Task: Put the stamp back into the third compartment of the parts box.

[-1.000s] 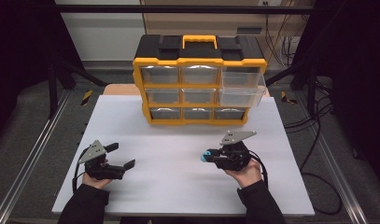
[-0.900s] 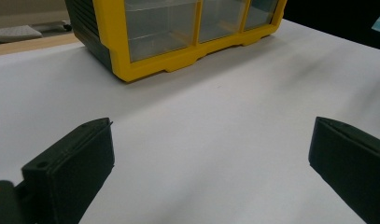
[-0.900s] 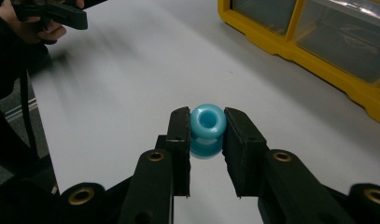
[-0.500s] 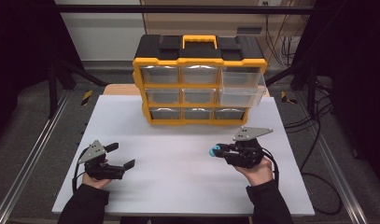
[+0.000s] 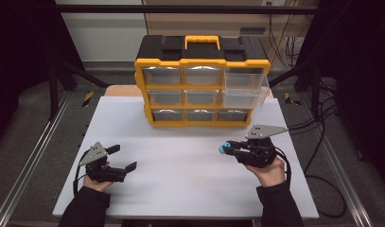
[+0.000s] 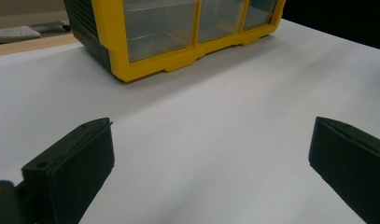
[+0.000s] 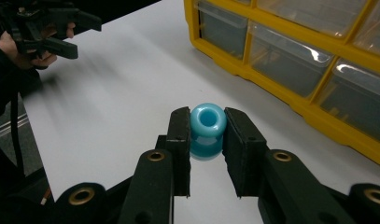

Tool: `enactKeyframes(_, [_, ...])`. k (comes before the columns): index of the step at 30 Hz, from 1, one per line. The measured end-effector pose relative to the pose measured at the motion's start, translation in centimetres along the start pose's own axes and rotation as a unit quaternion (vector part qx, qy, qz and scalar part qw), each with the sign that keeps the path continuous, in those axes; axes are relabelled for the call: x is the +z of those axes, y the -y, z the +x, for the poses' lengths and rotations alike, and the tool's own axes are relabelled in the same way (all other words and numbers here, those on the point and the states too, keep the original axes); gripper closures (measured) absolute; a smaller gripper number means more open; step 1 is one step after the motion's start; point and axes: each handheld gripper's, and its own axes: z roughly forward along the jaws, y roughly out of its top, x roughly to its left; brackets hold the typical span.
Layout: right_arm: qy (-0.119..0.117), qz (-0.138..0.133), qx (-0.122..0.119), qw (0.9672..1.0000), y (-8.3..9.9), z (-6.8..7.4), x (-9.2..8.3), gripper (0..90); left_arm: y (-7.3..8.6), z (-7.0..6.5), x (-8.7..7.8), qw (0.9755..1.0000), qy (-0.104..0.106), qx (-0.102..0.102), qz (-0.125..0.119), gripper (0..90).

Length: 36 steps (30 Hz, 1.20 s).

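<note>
Right gripper (image 5: 226,147) higher; spool (image 7: 207,126) upright

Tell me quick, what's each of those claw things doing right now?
Left gripper: open, nothing between its jaws.
Right gripper: closed on a small blue spool.

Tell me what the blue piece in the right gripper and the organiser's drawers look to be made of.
Blue spool: glossy, smooth, with bright highlights, probably moulded plastic, possibly glazed ceramic. It sits clamped in the right hand-held gripper. Drawers: clear, see-through walls with glare, likely transparent plastic, in a matte yellow and black plastic-looking frame.
</note>
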Motion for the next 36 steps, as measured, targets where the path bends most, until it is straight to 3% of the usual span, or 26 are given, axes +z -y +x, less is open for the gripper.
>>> enactKeyframes(11, [0.015, -0.016, -0.003, 0.9998, -0.8, -0.4, -2.1, 72.7, 0.0, 0.0, 0.0, 1.0000, -0.001, -0.001, 0.000, 0.0])
enactKeyframes(24, [0.015, -0.035, -0.007, 0.9993, -1.9, -0.2, -4.1, 72.7, 0.0, 0.0, 0.1, 1.0000, -0.001, 0.000, 0.003, 0.0])
enactKeyframes(36, [0.023, -0.041, -0.025, 0.9986, -4.2, 0.3, -5.5, 72.7, 0.0, 0.0, 0.1, 1.0000, -0.002, 0.001, 0.002, 0.0])
